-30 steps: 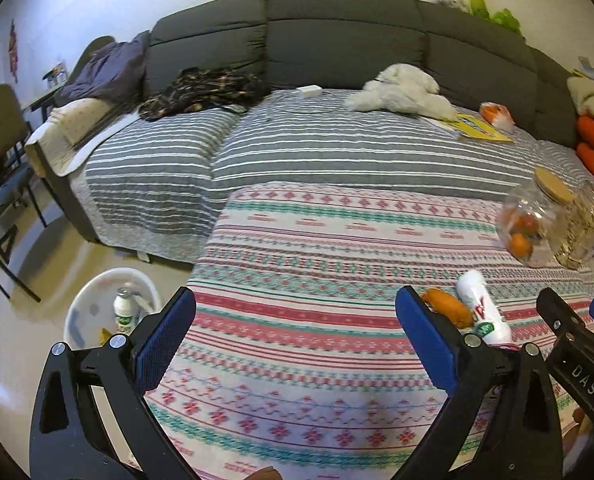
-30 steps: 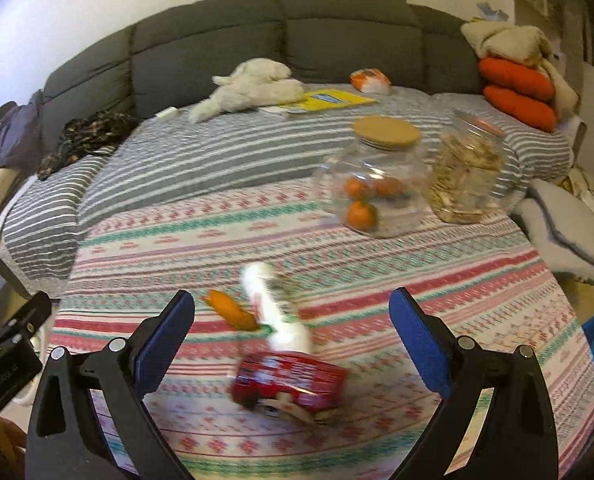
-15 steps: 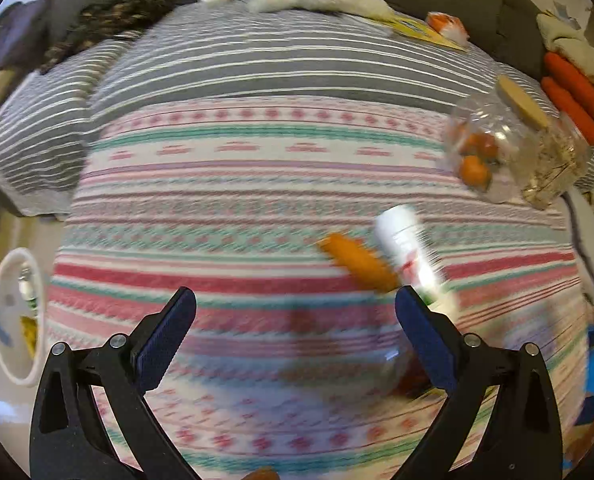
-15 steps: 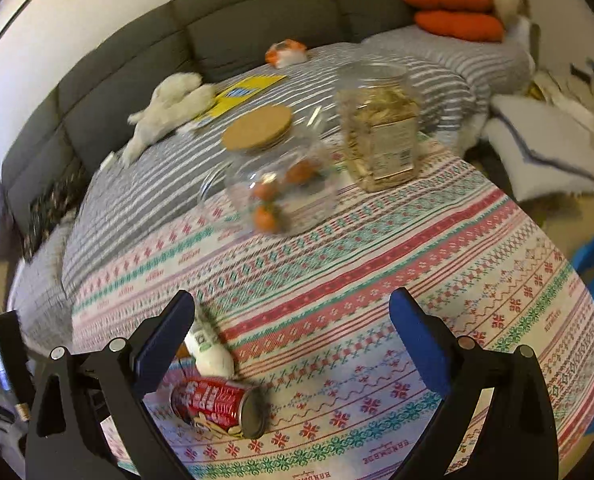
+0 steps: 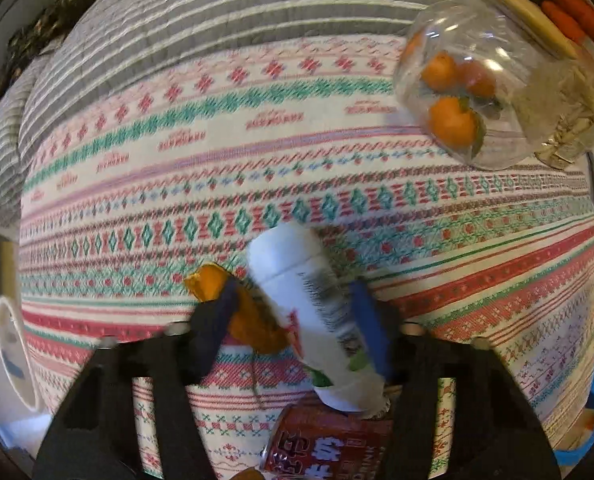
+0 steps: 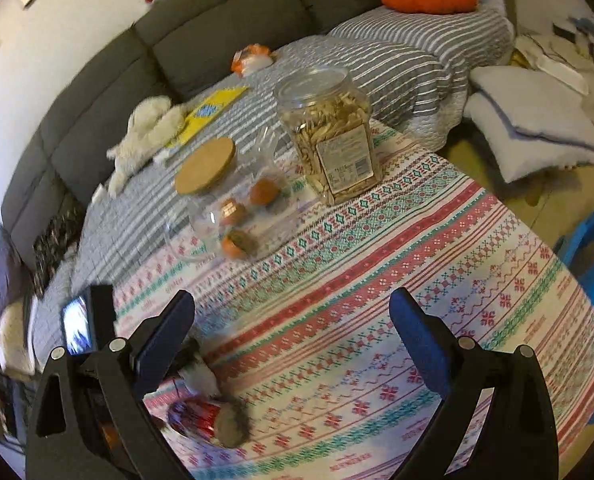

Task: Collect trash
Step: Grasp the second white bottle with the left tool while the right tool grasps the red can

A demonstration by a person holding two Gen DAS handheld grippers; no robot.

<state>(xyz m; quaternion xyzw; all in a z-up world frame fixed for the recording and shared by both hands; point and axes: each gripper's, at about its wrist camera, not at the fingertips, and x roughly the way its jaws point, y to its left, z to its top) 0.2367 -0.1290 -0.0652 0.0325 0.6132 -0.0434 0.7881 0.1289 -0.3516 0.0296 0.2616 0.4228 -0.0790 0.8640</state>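
A white plastic bottle (image 5: pixel 309 312) lies on the patterned tablecloth (image 5: pixel 257 152), with an orange peel (image 5: pixel 233 308) at its left and a red drink can (image 5: pixel 321 444) below it. My left gripper (image 5: pixel 293 320) has its blue pads narrowed around the bottle and the peel; contact is blurred. My right gripper (image 6: pixel 293 340) is open and empty over the cloth. The can (image 6: pixel 205 420) and the bottle's end (image 6: pixel 199 372) show at its lower left.
A round glass jar of oranges with a cork lid (image 5: pixel 469 80) (image 6: pixel 233 200) and a square jar of seeds (image 6: pixel 333 140) stand at the table's far side. A white bin (image 5: pixel 13 352) is on the floor at left. A grey sofa (image 6: pixel 177 40) lies behind.
My left gripper dropped down onto the bottle and peel and its jaws closed in around them. My right gripper swung right, away from the trash, and stayed open.
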